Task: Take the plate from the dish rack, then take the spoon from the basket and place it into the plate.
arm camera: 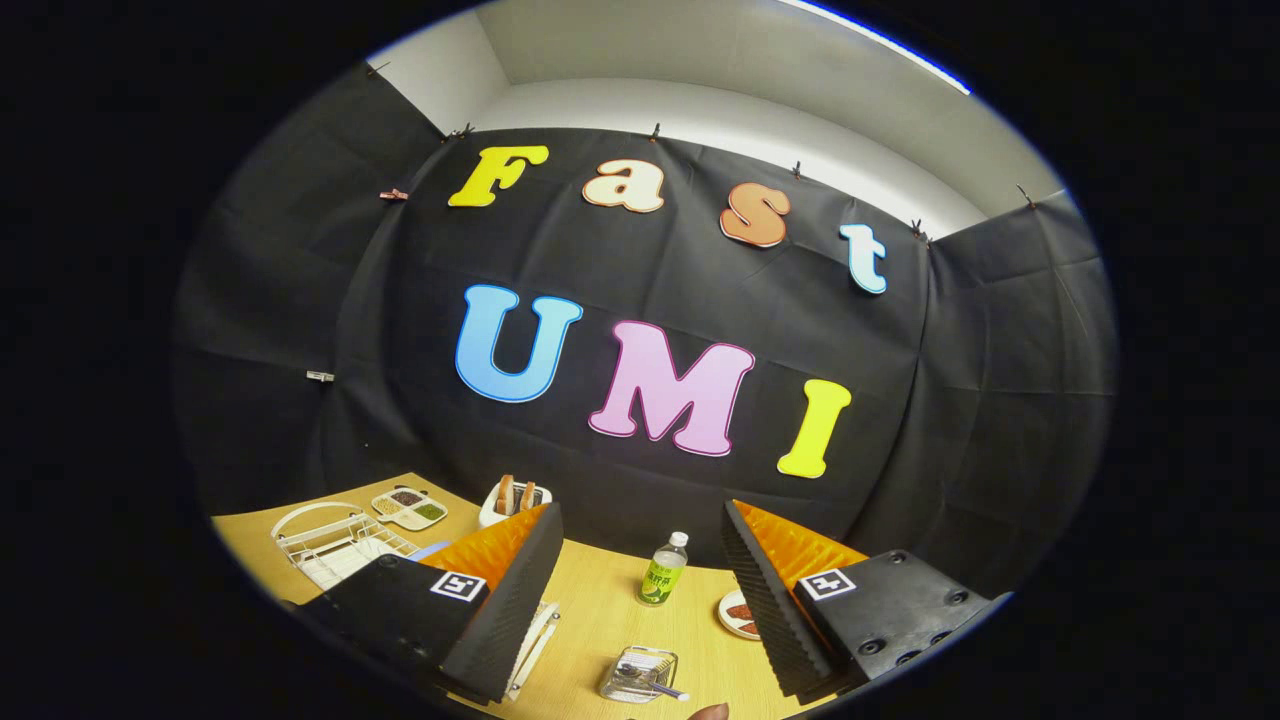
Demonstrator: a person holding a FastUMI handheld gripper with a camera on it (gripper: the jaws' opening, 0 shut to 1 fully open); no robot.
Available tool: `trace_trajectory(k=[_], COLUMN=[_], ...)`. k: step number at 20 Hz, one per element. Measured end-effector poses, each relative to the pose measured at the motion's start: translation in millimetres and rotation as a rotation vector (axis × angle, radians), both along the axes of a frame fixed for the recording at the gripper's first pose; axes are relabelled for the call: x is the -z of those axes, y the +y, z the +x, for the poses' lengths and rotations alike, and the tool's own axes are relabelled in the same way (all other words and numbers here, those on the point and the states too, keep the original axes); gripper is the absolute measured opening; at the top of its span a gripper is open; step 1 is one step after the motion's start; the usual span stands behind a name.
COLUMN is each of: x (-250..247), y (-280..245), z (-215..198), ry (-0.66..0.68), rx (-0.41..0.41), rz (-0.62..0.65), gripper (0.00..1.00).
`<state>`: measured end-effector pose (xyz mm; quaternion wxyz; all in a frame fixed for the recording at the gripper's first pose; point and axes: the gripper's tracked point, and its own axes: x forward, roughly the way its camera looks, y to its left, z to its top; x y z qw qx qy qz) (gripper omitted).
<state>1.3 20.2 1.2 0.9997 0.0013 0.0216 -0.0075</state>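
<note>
My gripper (642,514) is open and held high above the wooden table (600,610), with nothing between its fingers. A white wire dish rack (345,548) stands off to the left of the left finger, and a white plate (308,516) stands upright in it. A small clear basket (640,673) sits on the table below the gap between the fingers, with a spoon (655,686) lying in it. A fingertip of a person (712,711) shows just beside the basket.
A green-labelled bottle (662,570) stands between the fingers, farther out. A small dish of red food (738,612) lies by the right finger. Behind the rack are a divided tray of grains (410,507) and a white holder (508,497). A white bar (535,638) peeks from under the left finger.
</note>
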Motion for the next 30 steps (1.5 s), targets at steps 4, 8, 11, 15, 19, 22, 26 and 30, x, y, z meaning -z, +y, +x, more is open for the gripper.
trace_trajectory(k=[4, 8, 11, 15, 19, 22, 26, 30], x=[0.4, 16.2, 30.5, 59.1, 104.3, 145.6, 196.0, 227.6], y=[19.4, 64.8, 104.5, 152.4, 187.1, 216.2, 240.4, 248.1], z=[4.1, 12.3, 23.6, 45.4, 64.0, 66.4, 71.3, 72.4], ry=[0.026, 0.134, 0.221, 0.384, 0.572, 0.722, 0.892, 0.977], rx=[-0.031, -0.126, -0.194, -0.241, -0.233, -0.231, -0.187, -0.117], rz=[0.017, 0.035, 0.052, 0.124, 0.166, 0.206, 0.224, 0.163], gripper=[0.97, 0.97, 0.97, 0.97, 0.94, 0.9, 0.83, 0.57])
